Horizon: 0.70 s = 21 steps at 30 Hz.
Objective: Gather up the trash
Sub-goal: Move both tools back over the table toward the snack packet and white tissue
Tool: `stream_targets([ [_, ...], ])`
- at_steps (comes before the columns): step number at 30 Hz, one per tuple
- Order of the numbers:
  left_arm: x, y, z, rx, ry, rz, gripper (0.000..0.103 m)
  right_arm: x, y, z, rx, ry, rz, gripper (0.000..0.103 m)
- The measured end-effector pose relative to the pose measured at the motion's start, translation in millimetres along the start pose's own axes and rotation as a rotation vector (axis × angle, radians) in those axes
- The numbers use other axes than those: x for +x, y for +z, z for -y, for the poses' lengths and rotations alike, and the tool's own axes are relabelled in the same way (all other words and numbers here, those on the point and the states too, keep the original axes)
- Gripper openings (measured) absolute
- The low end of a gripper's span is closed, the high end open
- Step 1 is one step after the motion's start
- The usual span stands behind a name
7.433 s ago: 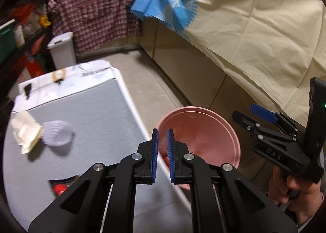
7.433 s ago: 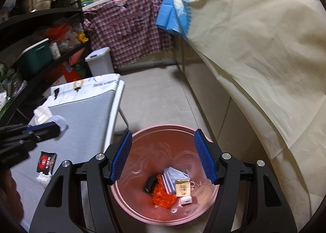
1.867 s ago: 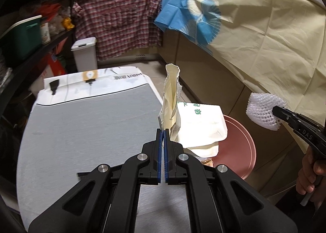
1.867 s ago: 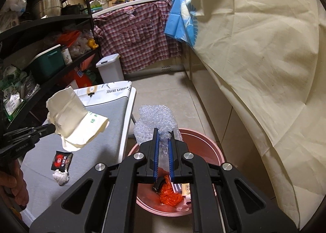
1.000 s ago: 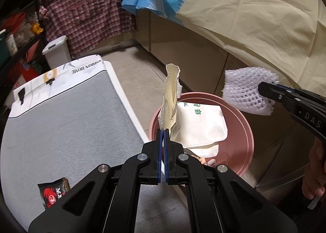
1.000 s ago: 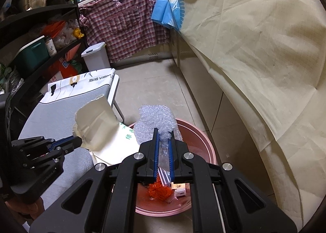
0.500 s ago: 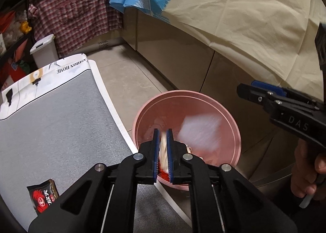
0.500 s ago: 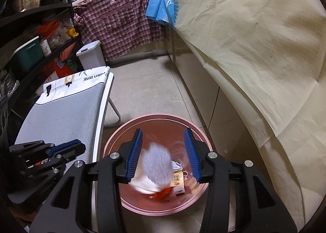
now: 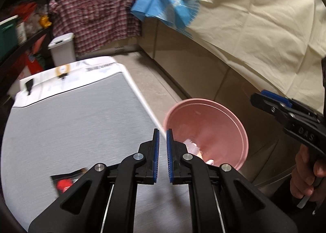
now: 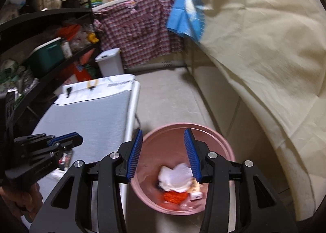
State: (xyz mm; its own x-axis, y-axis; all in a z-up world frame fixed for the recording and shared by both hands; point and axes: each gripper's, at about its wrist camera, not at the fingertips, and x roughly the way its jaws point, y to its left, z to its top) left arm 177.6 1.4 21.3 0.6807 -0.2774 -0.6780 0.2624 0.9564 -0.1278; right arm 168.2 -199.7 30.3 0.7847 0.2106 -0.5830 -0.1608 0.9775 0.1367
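Though blurred, trash (image 10: 175,180) fills pink basin (image 10: 224,147).

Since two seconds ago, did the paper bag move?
Yes. It left the left gripper, whose jaws now stand slightly apart with nothing between them, and went off the table side down into the pink bin, among the trash.

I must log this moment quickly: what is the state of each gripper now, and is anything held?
Left gripper: jaws slightly apart after opening, nothing between them.
Right gripper: jaws open after opening, holding nothing, above the pink basin.
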Motion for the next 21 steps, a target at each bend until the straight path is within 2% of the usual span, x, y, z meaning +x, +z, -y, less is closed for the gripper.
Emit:
stream_targets([
  [10, -51, -17, -82, -0.094, 0.093, 0.050, 0.008, -7, -20, -76, -0.066, 0.136, 0.024, 0.041],
  [21, -98, -40, -168, -0.207, 0.184, 0.073, 0.008, 19, -63, -159, -0.132, 0.269, -0.071, 0.041],
])
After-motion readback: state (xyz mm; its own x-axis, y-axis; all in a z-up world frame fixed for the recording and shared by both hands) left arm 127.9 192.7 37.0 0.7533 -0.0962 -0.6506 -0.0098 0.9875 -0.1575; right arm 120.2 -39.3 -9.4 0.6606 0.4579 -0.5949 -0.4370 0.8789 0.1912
